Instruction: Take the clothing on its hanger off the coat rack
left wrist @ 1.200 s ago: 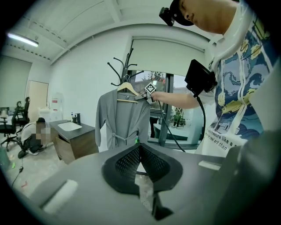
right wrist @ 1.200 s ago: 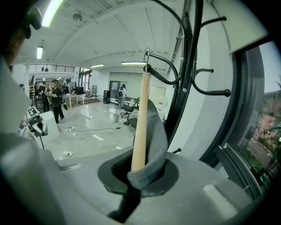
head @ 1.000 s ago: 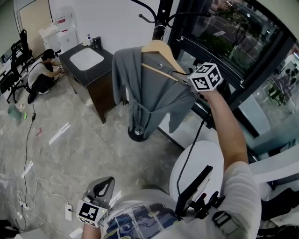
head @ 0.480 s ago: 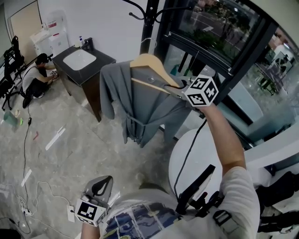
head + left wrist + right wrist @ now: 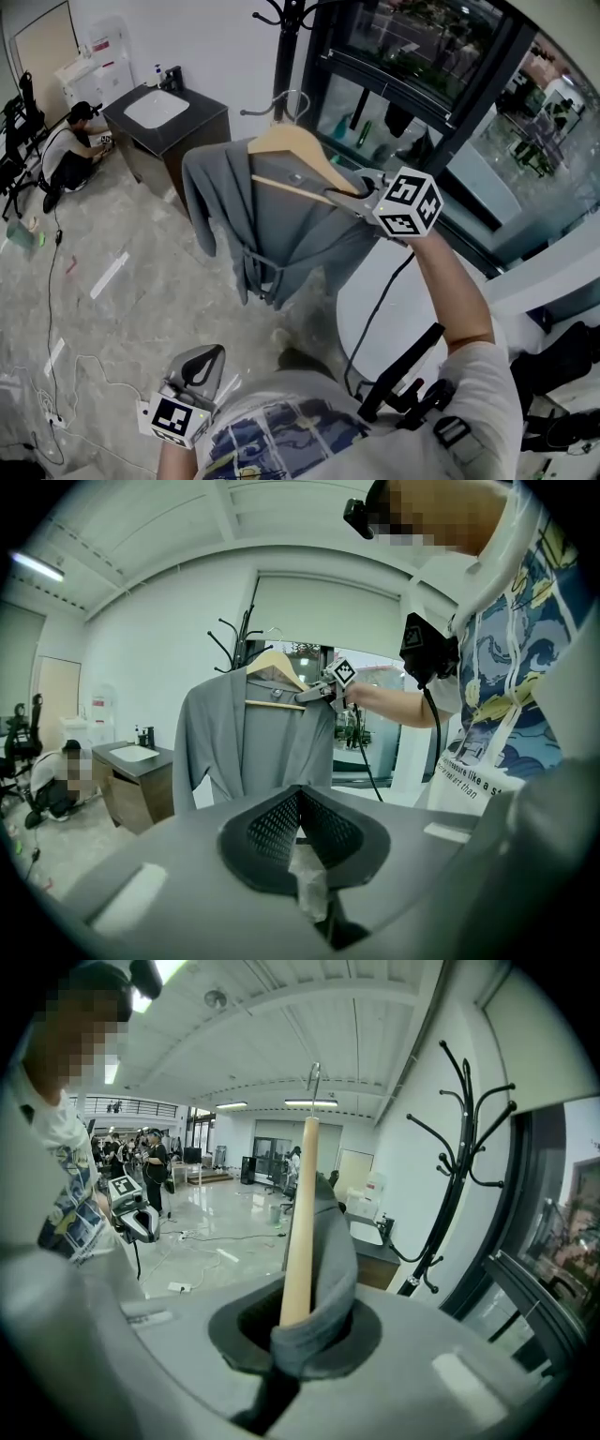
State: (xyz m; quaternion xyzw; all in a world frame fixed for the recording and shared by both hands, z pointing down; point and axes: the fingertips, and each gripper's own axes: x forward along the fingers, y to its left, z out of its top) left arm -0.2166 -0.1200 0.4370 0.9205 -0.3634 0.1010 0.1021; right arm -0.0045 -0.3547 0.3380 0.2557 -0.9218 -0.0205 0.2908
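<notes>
Peering along the right gripper (image 5: pixel 298 1330), only its own view shows the jaws clamped on the wooden hanger (image 5: pixel 302 1222) and the grey robe (image 5: pixel 334 1241), apart from the coat rack (image 5: pixel 459 1147). The left gripper (image 5: pixel 202 367) hangs low, jaws together, empty. Beside the coat rack stands a sink cabinet (image 5: pixel 178 127) on a pale floor (image 5: pixel 141 309).

Free passage over open floor (image 5: pixel 141 309) at left. Blocked beyond by coat rack (image 5: pixel 289 47) and sink cabinet (image 5: pixel 186 148); at right by window frame (image 5: pixel 473 103) (white table (image 5: pixel 403 319) below).
</notes>
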